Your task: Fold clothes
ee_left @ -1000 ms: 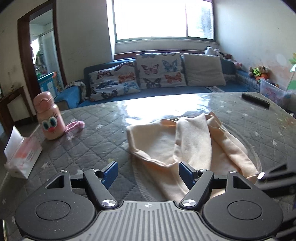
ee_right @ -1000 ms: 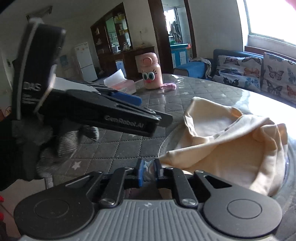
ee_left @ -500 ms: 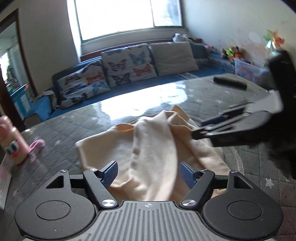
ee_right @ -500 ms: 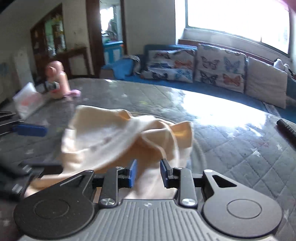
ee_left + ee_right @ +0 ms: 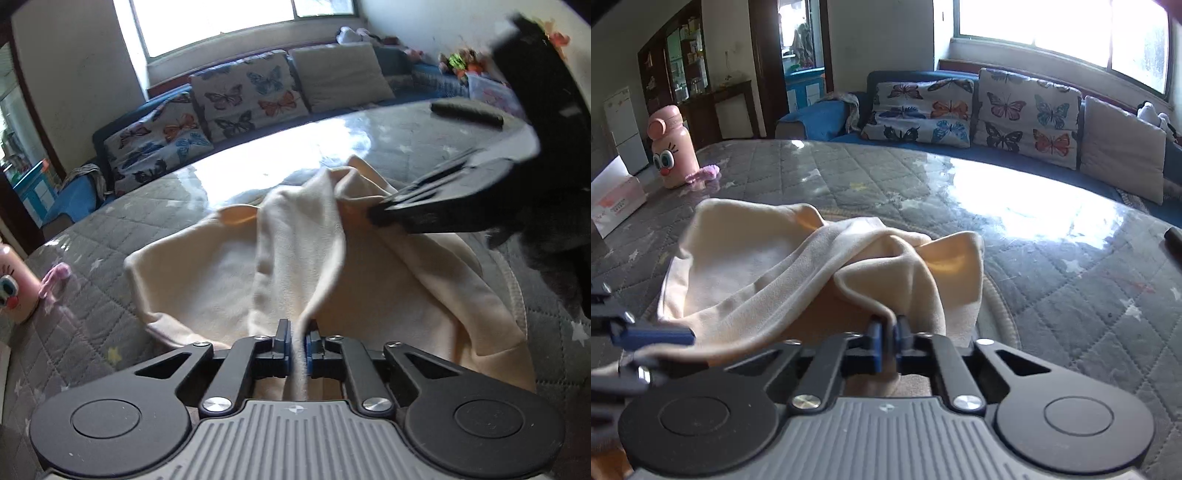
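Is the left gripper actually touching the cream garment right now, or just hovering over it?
Touching. The left wrist view shows the left gripper with its jaws closed on a pinched ridge of the cream garment, fabric running up between them.

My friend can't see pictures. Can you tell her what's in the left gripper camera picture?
The left gripper is pinched shut on a cream cloth lying crumpled on a grey quilted table. The right gripper holds the cloth's far side. A pink cartoon-face bottle stands at the left edge.
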`<state>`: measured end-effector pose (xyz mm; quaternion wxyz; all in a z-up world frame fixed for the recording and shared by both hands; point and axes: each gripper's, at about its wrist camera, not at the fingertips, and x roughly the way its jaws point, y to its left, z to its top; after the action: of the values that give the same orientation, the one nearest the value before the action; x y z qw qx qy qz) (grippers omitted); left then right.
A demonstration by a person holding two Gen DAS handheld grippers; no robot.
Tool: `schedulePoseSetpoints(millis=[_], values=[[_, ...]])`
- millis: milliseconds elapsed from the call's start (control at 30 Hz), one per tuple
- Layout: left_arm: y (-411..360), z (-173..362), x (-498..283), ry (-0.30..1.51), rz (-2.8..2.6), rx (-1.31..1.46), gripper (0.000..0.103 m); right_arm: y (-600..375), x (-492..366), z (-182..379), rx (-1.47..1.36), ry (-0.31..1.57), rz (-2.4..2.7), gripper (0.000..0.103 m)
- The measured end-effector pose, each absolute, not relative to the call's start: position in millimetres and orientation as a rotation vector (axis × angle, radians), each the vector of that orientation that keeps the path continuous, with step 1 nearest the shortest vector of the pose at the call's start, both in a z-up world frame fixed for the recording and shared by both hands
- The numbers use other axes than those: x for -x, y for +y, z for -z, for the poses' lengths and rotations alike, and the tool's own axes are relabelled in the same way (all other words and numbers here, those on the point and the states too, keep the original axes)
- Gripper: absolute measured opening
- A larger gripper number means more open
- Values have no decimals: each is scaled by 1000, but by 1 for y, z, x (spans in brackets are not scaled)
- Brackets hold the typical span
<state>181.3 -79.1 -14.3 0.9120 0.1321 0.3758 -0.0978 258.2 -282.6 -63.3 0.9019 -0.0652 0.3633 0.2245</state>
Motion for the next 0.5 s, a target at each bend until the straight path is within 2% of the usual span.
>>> schedulePoseSetpoints(millis=[300, 500], values=[[-14, -30, -139, 671, 55, -103, 3, -337, -213, 20, 82, 662, -349, 3], [28, -38, -94, 665, -8, 17, 3, -391, -160, 3, 7, 627, -239, 3]])
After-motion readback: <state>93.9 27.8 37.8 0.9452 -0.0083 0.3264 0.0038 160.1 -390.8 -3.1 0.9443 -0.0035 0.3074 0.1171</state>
